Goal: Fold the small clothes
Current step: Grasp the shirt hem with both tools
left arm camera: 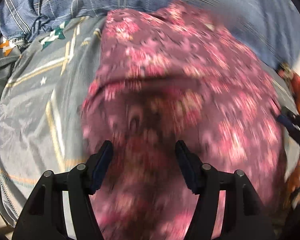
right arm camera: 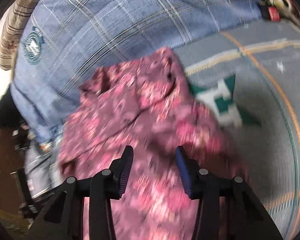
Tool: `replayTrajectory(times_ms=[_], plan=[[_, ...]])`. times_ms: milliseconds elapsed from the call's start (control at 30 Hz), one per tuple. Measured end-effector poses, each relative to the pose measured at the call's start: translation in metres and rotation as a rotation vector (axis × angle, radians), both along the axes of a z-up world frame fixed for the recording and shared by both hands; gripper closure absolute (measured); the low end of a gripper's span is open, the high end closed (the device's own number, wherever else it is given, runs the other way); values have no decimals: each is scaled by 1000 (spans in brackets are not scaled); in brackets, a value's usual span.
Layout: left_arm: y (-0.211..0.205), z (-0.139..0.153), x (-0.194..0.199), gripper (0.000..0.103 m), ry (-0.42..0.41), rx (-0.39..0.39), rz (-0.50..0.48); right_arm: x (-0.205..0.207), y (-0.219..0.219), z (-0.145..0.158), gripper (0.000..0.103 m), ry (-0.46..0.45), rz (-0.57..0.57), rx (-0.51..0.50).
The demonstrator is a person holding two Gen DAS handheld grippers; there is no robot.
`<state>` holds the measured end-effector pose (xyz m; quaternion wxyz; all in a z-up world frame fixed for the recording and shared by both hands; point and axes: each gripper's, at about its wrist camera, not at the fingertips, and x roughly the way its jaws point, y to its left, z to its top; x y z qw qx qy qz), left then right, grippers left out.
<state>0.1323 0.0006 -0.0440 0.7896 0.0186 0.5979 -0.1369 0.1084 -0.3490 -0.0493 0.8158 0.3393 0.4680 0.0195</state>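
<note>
Left hand-held gripper apart; right view's blue emblem, seemingly

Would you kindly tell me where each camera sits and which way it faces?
Left wrist: sits on the left hand-held gripper, looking steeply down at the pink floral garment on the grey bedspread; its open black fingers show.
Right wrist: sits on the right hand-held gripper, facing the garment and blue plaid pillow; open fingers show.
Shared: garment, bedspread, pillow.
</note>
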Motion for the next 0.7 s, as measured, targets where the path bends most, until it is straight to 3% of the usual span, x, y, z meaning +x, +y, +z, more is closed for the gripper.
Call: replayTrajectory(times_ms=[100, 233, 367, 500, 700], plan=[[31, 9, -38, 38, 21, -32, -76, -38, 1, 14, 57, 16, 82, -17], [74, 3, -90, 38, 84, -19, -101, -106, 4, 32, 51, 25, 203, -193], [86, -15, -137, 38, 175, -44, -104, -162, -10, 28, 50, 71, 174, -337], [78, -31, -162, 38, 210, -53, -143, -195, -28, 12, 49, 117, 126, -325], [63, -61, -170, 38, 322, -64, -141, -210, -25, -27, 47, 203, 204, -167]])
